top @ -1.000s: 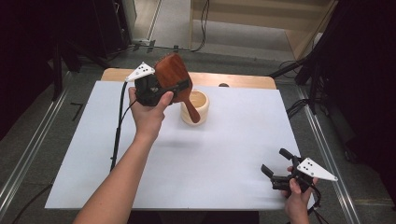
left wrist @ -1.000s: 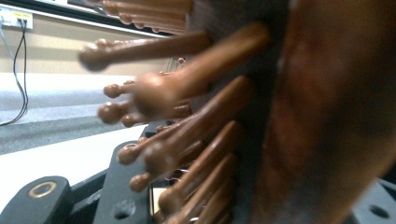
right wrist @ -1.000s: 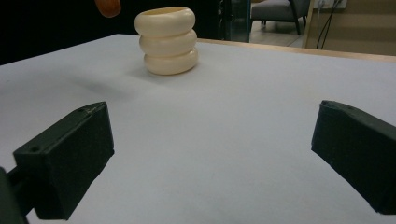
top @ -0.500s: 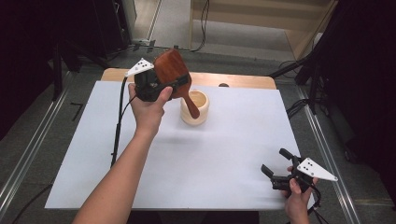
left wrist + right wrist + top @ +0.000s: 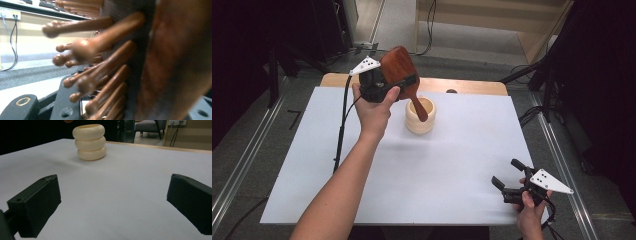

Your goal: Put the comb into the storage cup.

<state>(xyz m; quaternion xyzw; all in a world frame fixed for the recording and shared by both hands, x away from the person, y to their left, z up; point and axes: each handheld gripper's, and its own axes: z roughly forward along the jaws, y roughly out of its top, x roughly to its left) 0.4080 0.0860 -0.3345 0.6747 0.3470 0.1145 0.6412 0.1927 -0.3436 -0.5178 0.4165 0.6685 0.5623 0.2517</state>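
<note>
Wood brush (image 5: 399, 70): reddish-brown hairbrush, clamped by its head in the left gripper (image 5: 379, 85), raised above the far side of the table; its handle slants down into the mouth of the cup (image 5: 420, 116).
Bristles (image 5: 100, 75): round-tipped wooden pins, seen very close and blurred in the left gripper view, beside the broad brown back of the brush.
Cup: cream holder shaped like three stacked rings, upright on the white sheet (image 5: 412, 175), far centre; in the right gripper view (image 5: 90, 142) it stands well ahead of the jaws.
Left gripper: clenched on the brush, held up by the left hand (image 5: 373, 111), cable trailing down to the sheet.
Right gripper (image 5: 512, 180): jaws spread wide with nothing between them, low at the near right corner, well apart from the cup.
</note>
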